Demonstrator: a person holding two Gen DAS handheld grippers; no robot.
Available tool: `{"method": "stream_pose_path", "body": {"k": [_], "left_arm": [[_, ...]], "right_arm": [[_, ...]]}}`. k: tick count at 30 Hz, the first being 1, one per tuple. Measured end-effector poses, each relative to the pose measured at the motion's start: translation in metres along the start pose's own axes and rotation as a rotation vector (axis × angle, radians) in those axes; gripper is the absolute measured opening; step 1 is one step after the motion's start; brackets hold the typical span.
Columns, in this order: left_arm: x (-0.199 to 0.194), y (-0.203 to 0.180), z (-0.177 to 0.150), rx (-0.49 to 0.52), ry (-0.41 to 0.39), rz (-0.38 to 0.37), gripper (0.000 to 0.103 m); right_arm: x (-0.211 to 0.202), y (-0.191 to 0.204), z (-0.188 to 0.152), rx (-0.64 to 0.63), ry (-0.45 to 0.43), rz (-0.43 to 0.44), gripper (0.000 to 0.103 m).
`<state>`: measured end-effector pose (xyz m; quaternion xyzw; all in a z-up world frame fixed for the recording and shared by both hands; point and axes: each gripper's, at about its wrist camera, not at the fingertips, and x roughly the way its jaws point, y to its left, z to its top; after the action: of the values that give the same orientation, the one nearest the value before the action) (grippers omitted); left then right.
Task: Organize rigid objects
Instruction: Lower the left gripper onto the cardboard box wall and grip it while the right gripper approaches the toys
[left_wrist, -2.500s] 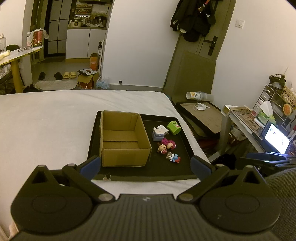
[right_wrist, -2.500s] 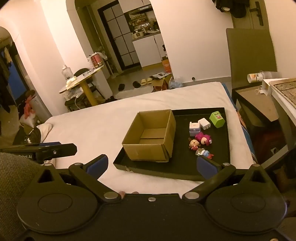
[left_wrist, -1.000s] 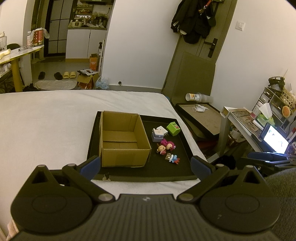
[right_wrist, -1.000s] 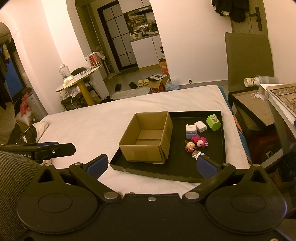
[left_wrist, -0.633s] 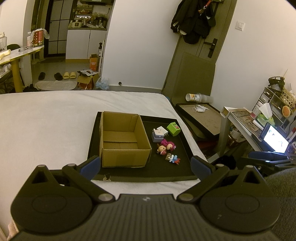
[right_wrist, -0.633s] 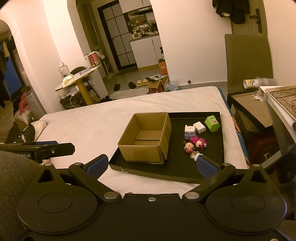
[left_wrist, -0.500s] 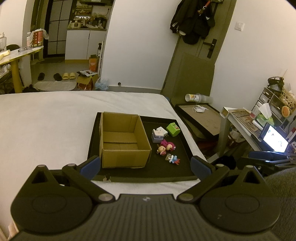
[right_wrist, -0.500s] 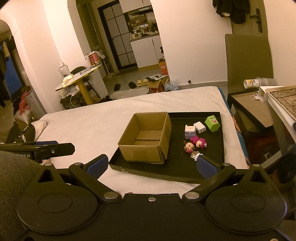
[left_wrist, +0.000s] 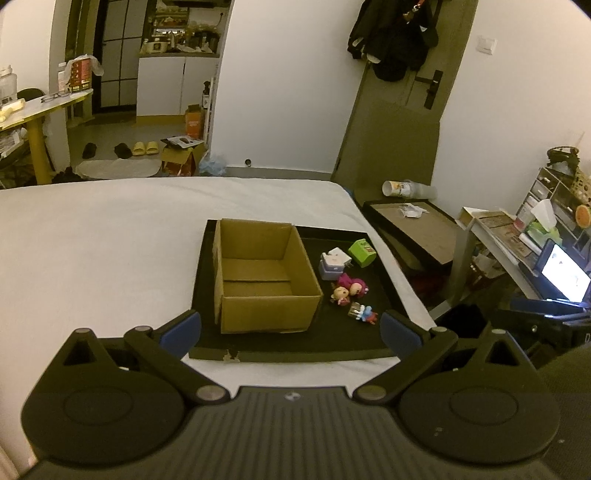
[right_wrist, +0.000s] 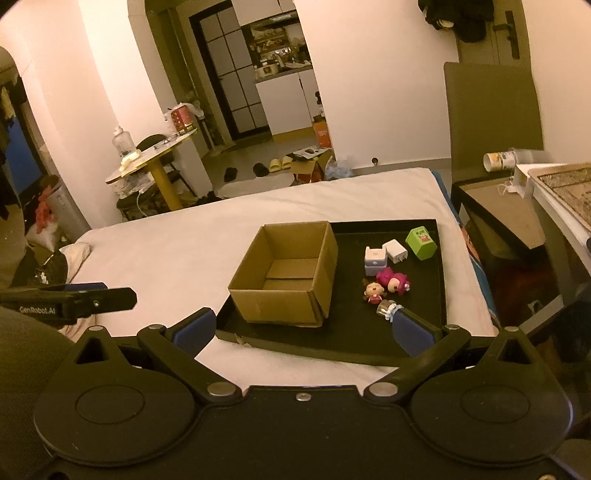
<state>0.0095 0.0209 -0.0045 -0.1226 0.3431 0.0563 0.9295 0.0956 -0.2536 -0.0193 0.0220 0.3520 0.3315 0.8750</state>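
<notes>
Both the left gripper (left_wrist: 290, 328) and right gripper (right_wrist: 302, 326) gape wide, empty. Small plastic toys (right_wrist: 388, 282) lie centre-right beside the open cardboard box (right_wrist: 284, 280); approach one squarely, descending slowly.

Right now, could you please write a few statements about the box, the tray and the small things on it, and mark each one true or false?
1. The cardboard box is empty. True.
2. The green cube lies inside the box. False: it sits on the black tray, at the far corner beside the box.
3. The left tool holds a toy. False: it is open with nothing between its fingers.
4. The pink doll lies on the tray, outside the box. True.
5. The right tool is open and holds nothing. True.
6. The tray rests on a wooden desk. False: it lies on the white bed.
</notes>
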Motion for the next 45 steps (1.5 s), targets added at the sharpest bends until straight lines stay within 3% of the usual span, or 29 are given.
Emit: {"method": "stream_pose_path", "body": {"k": [16, 45], "left_arm": [[0.035, 0.017, -0.001, 0.05, 0.056, 0.037, 0.103], [0.107, 0.041, 0.013, 0.047, 0.15, 0.062, 0.102]], "right_arm": [[0.028, -0.014, -0.003, 0.007, 0.041, -0.033, 0.103], [0.092, -0.046, 0.001, -0.01, 0.132, -0.065, 0.103]]}}
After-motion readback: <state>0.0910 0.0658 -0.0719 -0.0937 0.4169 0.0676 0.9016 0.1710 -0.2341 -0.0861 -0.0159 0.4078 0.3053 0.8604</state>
